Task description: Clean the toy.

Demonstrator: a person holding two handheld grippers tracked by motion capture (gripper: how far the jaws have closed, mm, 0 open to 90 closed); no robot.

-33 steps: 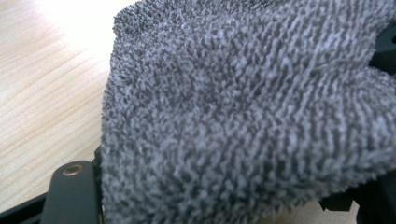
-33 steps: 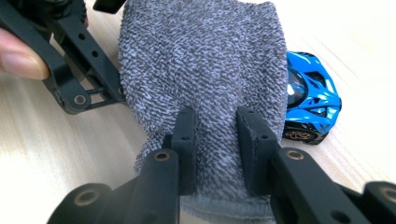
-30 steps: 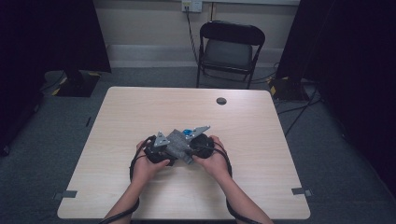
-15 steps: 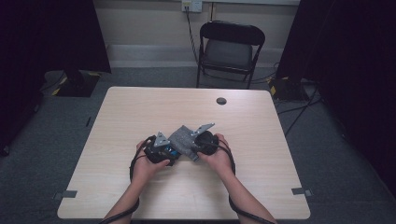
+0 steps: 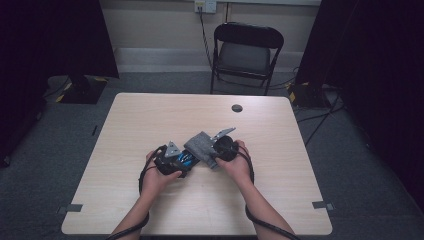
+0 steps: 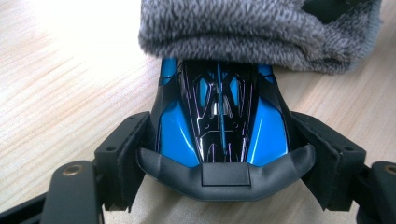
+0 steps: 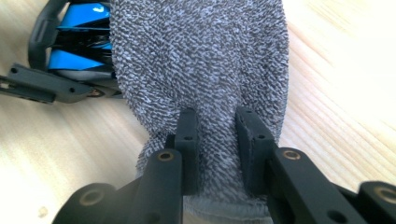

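Beyond table (image 5: pixel 280 165), chair (image 5: pixel 245 52); close-up: car (image 6: pixel 219 116).

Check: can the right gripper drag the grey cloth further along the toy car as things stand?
Probably yes. The right gripper has its jaws pinched on the grey cloth, which lies over the far end of the blue toy car. The left gripper clamps the car's sides, and nothing else stands in the way.

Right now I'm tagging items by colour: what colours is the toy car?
Glossy blue and black toy car, with a matte dark bumper; clearest in the left gripper view.
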